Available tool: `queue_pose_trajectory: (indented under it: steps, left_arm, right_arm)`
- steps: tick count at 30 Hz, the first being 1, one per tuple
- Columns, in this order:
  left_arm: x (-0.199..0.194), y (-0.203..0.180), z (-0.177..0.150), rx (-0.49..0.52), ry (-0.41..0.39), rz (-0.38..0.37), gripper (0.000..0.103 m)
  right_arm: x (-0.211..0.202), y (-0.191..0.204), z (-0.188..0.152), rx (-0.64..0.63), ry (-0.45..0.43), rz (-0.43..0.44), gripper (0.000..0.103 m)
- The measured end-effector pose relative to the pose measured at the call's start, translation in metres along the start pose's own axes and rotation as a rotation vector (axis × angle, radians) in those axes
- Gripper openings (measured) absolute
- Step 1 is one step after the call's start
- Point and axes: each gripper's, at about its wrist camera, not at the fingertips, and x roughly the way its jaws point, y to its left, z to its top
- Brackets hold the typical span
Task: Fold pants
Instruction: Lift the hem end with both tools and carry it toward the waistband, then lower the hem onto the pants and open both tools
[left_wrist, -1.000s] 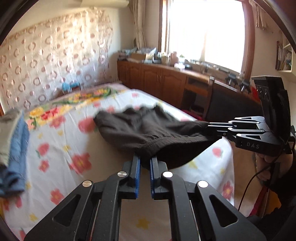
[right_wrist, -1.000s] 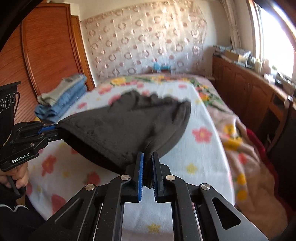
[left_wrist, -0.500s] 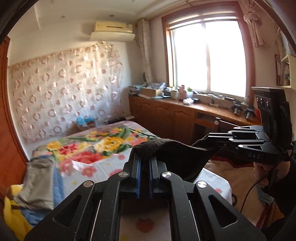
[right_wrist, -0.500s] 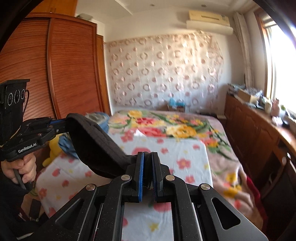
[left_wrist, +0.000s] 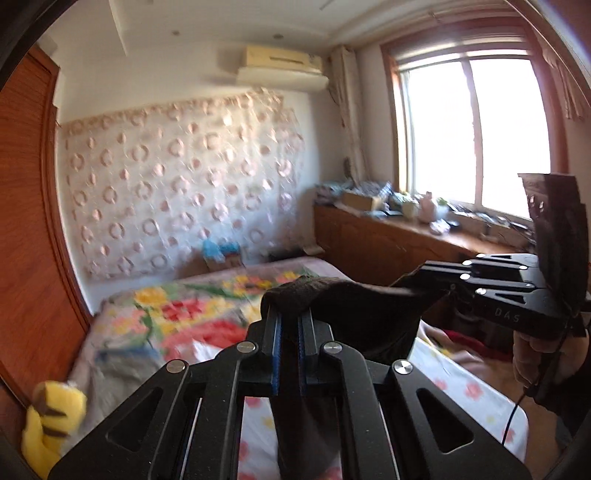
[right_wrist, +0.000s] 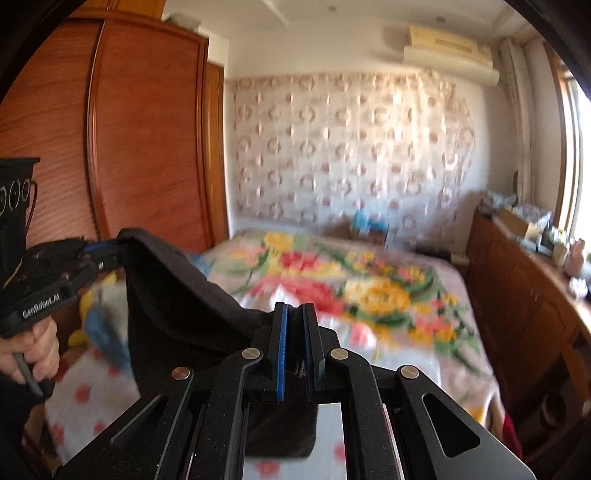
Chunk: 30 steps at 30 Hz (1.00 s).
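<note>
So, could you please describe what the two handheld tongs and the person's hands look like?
Both tongs are matte black linkage frames with silver round rivets and blue pads lining the fingers. The left tongs carry white "GenRobot.AI" lettering on the body; the right tongs are marked "DAS", with a thin black cable hanging below. A boxy black module tops each. The bare left hand and right hand grip the handles.

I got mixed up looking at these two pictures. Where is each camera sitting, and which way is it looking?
Left wrist: on the left gripper, looking down the bed toward the window; the right gripper and its hand show.
Right wrist: on the right gripper, facing the bed and wardrobe; the left gripper and its hand show.
Shared: dark pants held between both grippers, the bed, the patterned curtain.
</note>
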Motion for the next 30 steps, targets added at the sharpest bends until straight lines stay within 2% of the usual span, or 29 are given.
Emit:
queue_pose_trajectory:
  steps: [3, 6, 9, 14, 16, 18, 27, 30]
  left_arm:
    - [-0.002, 0.009, 0.012, 0.015, -0.03, 0.022, 0.008]
    - [0.003, 0.01, -0.011, 0.03, 0.035, 0.018, 0.008]
    - [0.014, 0.01, -0.074, 0.032, 0.165, -0.002, 0.008]
    - [0.022, 0.005, -0.171, -0.035, 0.34, -0.025, 0.008]
    - [0.017, -0.006, -0.185, -0.045, 0.362, -0.03, 0.008]
    - [0.01, -0.012, -0.195, -0.055, 0.373, -0.033, 0.008]
    - [-0.013, -0.023, -0.208, -0.051, 0.377, -0.029, 0.008]
    - [-0.024, -0.028, -0.215, -0.056, 0.386, -0.032, 0.008]
  right_arm:
    - [-0.002, -0.003, 0.034, -0.008, -0.08, -0.018, 0.007]
    - [0.001, -0.003, 0.039, -0.021, -0.066, -0.007, 0.007]
    - [0.023, -0.002, 0.009, -0.028, 0.029, 0.028, 0.007]
    - [0.051, 0.014, -0.079, -0.028, 0.267, 0.101, 0.007]
    - [0.054, 0.021, -0.105, -0.024, 0.335, 0.115, 0.007]
    - [0.055, 0.025, -0.115, -0.026, 0.364, 0.12, 0.007]
    - [0.043, 0.019, -0.122, 0.01, 0.379, 0.125, 0.007]
    - [0.04, 0.036, -0.145, 0.02, 0.385, 0.13, 0.007]
